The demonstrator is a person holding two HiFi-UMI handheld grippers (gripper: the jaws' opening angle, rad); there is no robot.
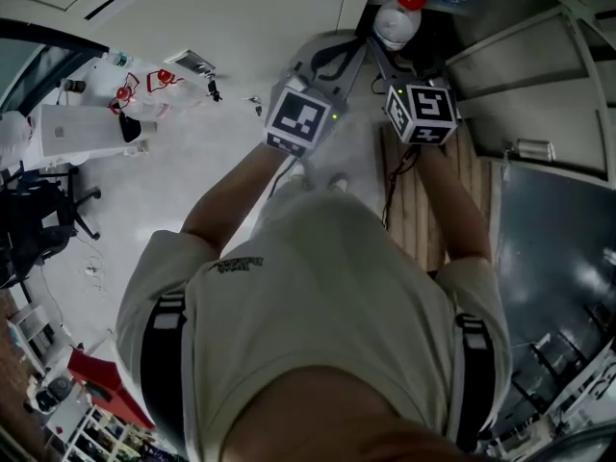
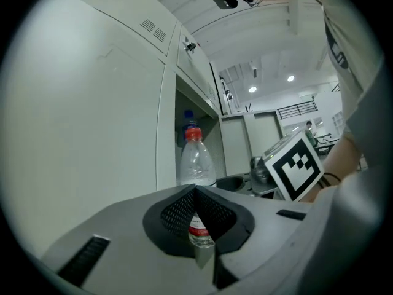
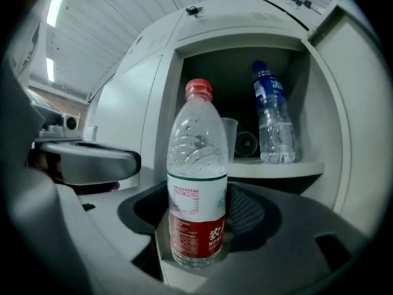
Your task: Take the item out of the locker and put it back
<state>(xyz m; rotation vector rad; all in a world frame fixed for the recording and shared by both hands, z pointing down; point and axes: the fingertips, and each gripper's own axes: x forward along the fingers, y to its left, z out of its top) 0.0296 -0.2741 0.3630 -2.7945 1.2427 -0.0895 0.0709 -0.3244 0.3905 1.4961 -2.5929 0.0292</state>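
A clear water bottle [image 3: 196,183] with a red cap and red label stands upright between the jaws of my right gripper [image 3: 198,238], which is shut on its lower body. In the head view the bottle [image 1: 397,22] is held just in front of the open locker compartment [image 3: 307,165]. My left gripper [image 2: 195,192] is beside it on the left, jaws shut with nothing in them; the bottle [image 2: 195,158] shows behind its tips. From the head, the left gripper [image 1: 346,56] points at the same compartment.
Inside the compartment stand a blue-capped bottle [image 3: 273,118] and clear plastic cups [image 3: 236,140]. The locker door [image 1: 525,89] hangs open at the right. Closed locker doors [image 2: 86,115] lie to the left. A wooden board [image 1: 423,210] lies on the floor below, an office chair [image 1: 38,219] stands far left.
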